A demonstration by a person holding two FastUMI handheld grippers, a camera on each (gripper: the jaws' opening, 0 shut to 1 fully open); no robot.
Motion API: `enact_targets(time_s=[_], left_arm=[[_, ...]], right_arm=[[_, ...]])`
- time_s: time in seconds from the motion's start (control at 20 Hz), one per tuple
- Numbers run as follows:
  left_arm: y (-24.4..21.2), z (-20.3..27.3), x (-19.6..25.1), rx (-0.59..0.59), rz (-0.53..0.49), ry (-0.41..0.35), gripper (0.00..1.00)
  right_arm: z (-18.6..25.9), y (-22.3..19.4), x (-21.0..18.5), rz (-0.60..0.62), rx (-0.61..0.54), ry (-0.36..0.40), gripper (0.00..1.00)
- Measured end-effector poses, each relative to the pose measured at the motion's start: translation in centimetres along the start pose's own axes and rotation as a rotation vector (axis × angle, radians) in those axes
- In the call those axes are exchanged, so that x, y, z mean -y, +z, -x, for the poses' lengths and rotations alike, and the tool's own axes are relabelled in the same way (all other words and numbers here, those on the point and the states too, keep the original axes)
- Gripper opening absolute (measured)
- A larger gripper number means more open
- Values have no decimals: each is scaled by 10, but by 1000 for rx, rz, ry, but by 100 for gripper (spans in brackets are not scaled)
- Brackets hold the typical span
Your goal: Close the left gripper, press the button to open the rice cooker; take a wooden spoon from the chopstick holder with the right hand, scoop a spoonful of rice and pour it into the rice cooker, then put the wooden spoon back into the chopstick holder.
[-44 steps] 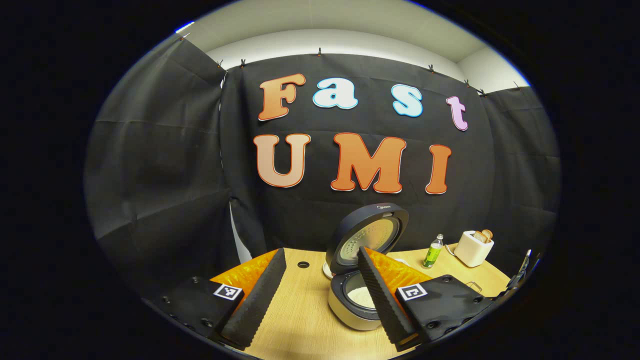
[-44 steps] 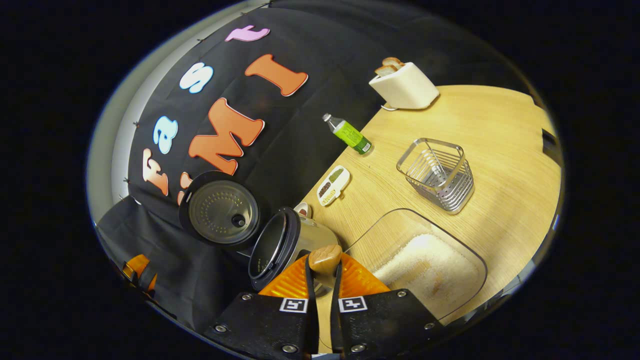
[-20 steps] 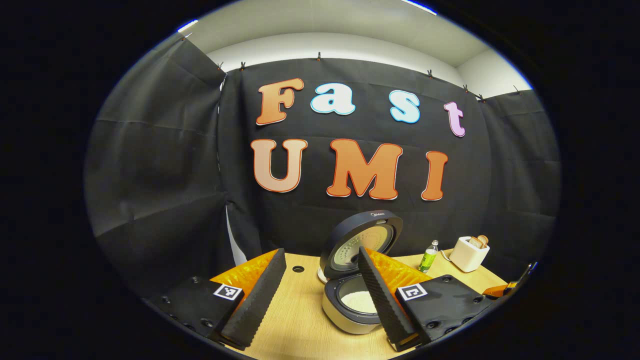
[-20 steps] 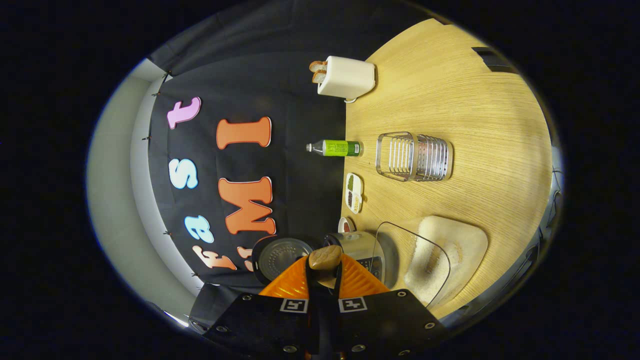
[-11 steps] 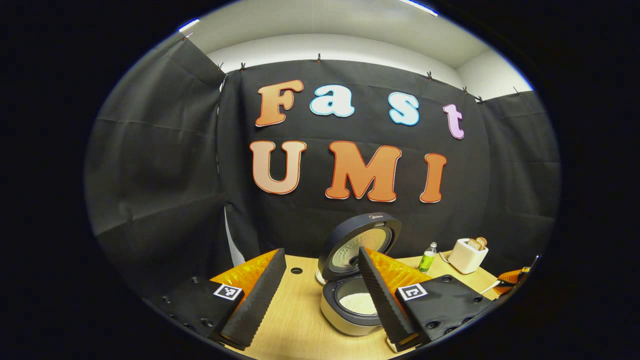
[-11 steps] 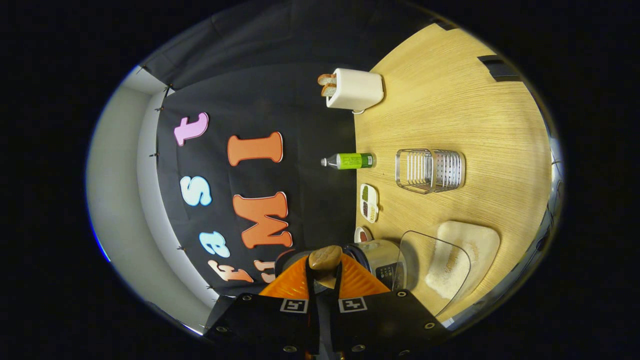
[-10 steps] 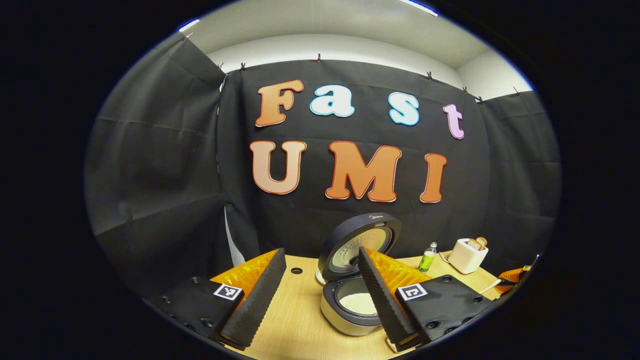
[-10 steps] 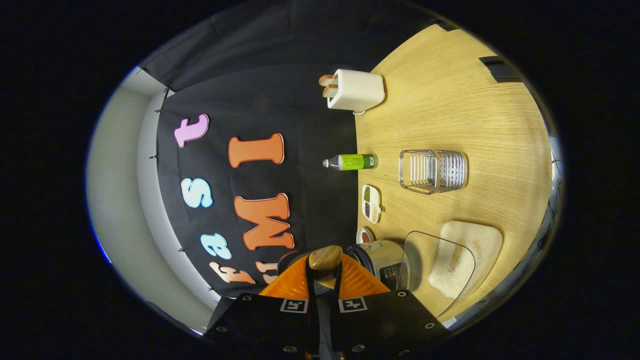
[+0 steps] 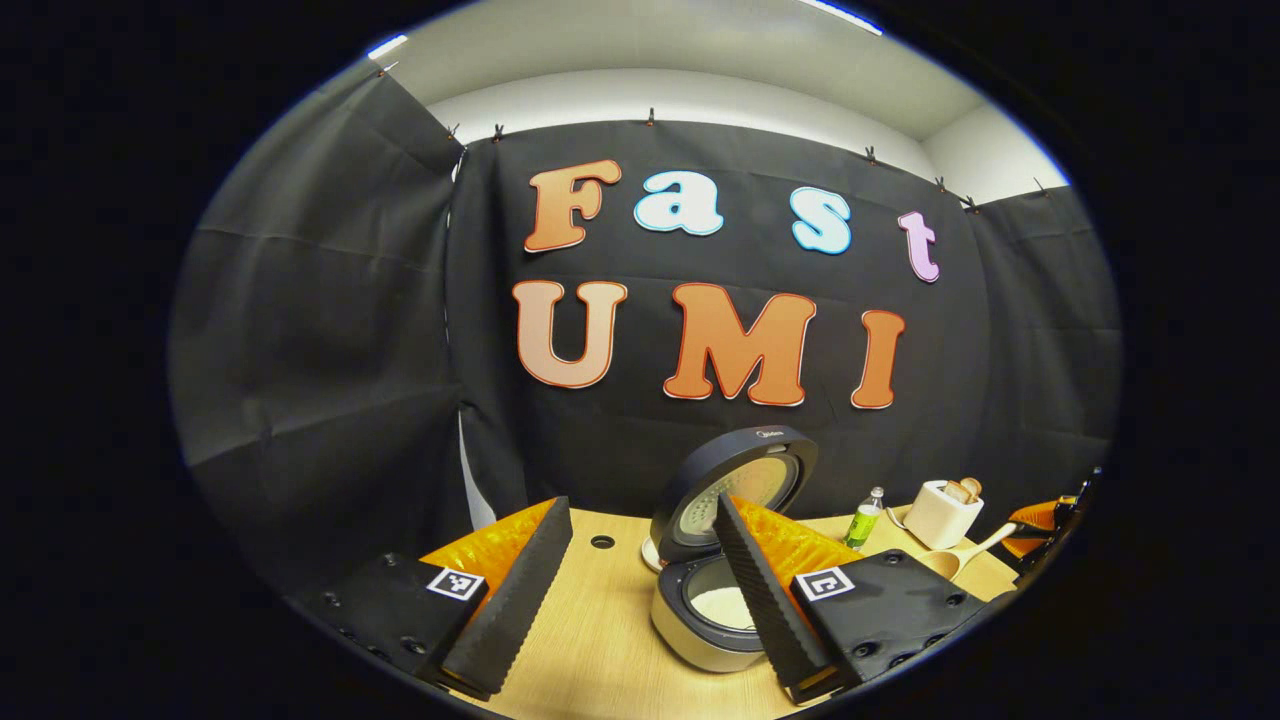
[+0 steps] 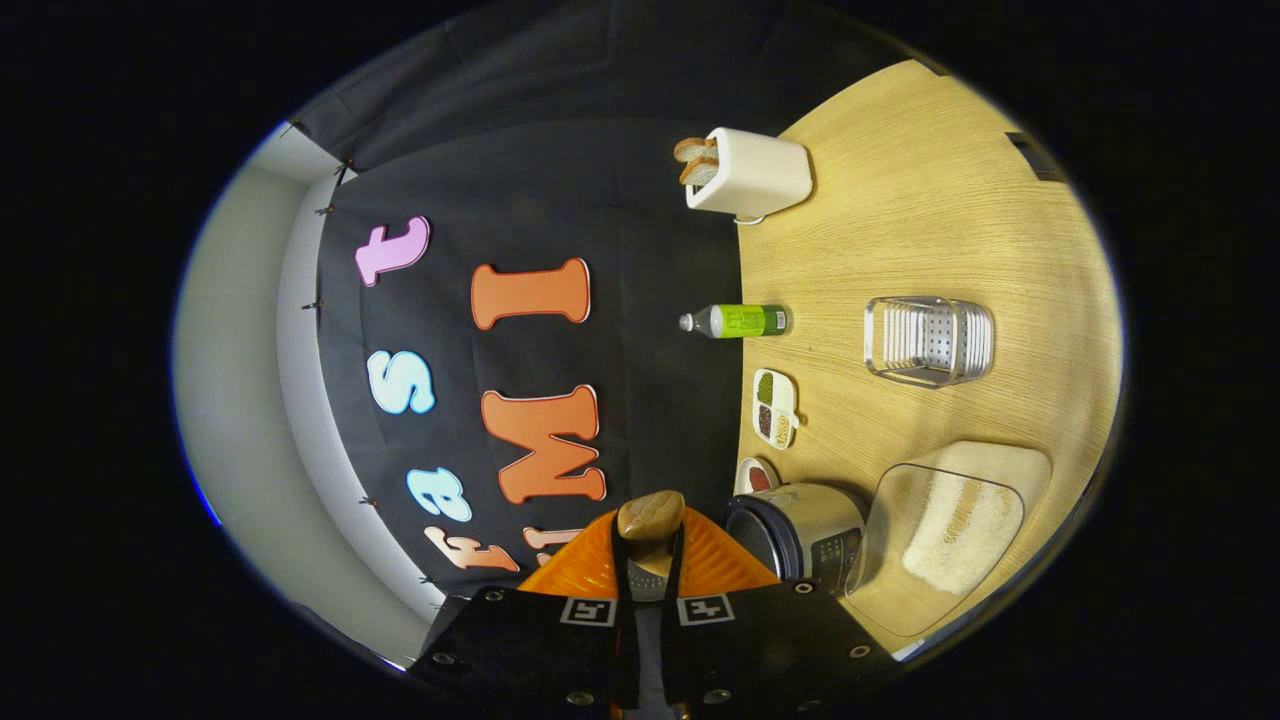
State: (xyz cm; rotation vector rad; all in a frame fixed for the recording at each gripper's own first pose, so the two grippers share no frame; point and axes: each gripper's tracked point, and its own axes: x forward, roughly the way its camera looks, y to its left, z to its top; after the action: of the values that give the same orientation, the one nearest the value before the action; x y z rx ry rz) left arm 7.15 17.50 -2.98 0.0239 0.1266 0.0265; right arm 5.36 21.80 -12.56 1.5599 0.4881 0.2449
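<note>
While the left gripper [image 9: 640, 590] hangs above the wooden table [image 9: 600, 640] with its two fingers spread wide and nothing between them, the rice cooker [image 9: 715, 620] stands just beyond them with its lid [image 9: 735, 490] raised upright and a layer of white rice [image 9: 722, 607] showing in the inner pot. In the left gripper view a wooden spoon [image 9: 960, 558] reaches in from the far right edge, bowl toward the cooker, held by the right gripper [image 9: 1040, 515] whose end shows at that edge. The right gripper view is rolled onto its side: the right gripper [image 10: 648, 545] has its fingers pressed together on the wooden spoon's handle [image 10: 650, 516], whose rounded end sticks up between them. There the rice cooker [image 10: 805, 530] sits beside the fingers, and next to it lies a clear container of rice [image 10: 950, 535]. The wire chopstick holder [image 10: 930, 340] stands farther along the table [image 10: 930, 200], well apart from the spoon. Along the wall edge are a small sauce dish [image 10: 755, 475], a divided dish [image 10: 775, 408], a green bottle [image 10: 740, 321] and a white toaster with bread [image 10: 750, 173].
</note>
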Motion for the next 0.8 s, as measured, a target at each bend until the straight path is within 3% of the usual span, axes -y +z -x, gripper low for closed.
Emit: enact_targets(time_s=[0.45,0.8], left_arm=[[-3,5,-28,2,39,41,98],[-11,13,-62,-10,45,96,98]], right_arm=[[-73,-31,-58,121,-36,31,8],[-123,-61,-75,304,-44,10,8]])
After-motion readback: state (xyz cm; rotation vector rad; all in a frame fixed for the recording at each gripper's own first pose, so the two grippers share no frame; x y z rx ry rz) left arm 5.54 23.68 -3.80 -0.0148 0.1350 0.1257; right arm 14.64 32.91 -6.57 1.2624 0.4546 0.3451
